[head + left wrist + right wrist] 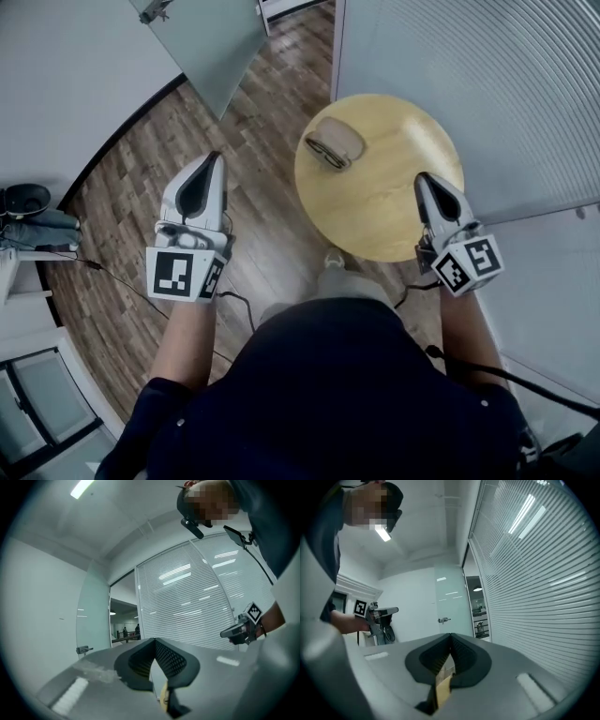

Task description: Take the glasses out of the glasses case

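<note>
Two grey tools, left hand-held gripper [215, 157] and right hand-held gripper [424, 176], are pinched closed on nothing, apart from one tan oval glasses case [335, 142] lying on one round wooden surface [394, 202].

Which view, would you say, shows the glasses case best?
The head view: the case lies in full sight on the round table. Neither gripper view shows it at all; both point away from the table.

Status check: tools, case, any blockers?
Both shut, empty: left tool over floor, right tool over table edge. Tan case on table, untouched, looks closed. Nothing in the way.
</note>
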Demonstrator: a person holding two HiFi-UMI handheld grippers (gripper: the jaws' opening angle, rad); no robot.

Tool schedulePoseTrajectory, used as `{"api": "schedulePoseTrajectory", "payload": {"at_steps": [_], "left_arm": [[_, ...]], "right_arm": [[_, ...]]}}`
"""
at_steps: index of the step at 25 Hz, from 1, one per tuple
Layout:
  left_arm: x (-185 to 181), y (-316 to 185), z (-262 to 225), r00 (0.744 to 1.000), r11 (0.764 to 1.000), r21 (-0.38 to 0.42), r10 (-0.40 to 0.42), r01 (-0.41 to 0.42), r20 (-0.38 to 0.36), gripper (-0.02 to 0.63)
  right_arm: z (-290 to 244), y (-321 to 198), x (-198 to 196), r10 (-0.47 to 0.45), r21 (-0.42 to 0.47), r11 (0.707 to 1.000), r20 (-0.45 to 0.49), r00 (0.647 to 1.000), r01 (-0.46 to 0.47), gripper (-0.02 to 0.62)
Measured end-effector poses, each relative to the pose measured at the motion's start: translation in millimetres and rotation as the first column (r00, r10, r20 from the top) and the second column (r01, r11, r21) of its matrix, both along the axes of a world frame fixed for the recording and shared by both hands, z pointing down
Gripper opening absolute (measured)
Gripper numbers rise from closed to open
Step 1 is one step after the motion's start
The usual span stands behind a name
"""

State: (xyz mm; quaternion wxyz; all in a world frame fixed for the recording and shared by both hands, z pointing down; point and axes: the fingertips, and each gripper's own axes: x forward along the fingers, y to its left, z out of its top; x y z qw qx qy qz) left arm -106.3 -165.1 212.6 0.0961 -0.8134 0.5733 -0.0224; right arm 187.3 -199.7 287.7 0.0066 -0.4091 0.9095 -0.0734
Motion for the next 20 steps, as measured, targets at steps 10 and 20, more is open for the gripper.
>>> {"api": "schedulePoseTrajectory", "payload": {"at_steps": [10, 20], "left_arm": [[2, -78, 1, 0.998, 0.997, -0.048, -0.049, 0.052, 0.049, 0.005], [-47, -124, 31, 0.996, 0.992, -0.085, -0.088, 0.089, 0.026, 0.005]], "right_arm": [[19, -98, -29, -0.107, -0.041, 0.993, 0.023, 0.994, 0.108, 0.009], [36, -134, -92, -0.193, -0.075, 0.979, -0.019, 0.981, 0.191, 0.009]]}}
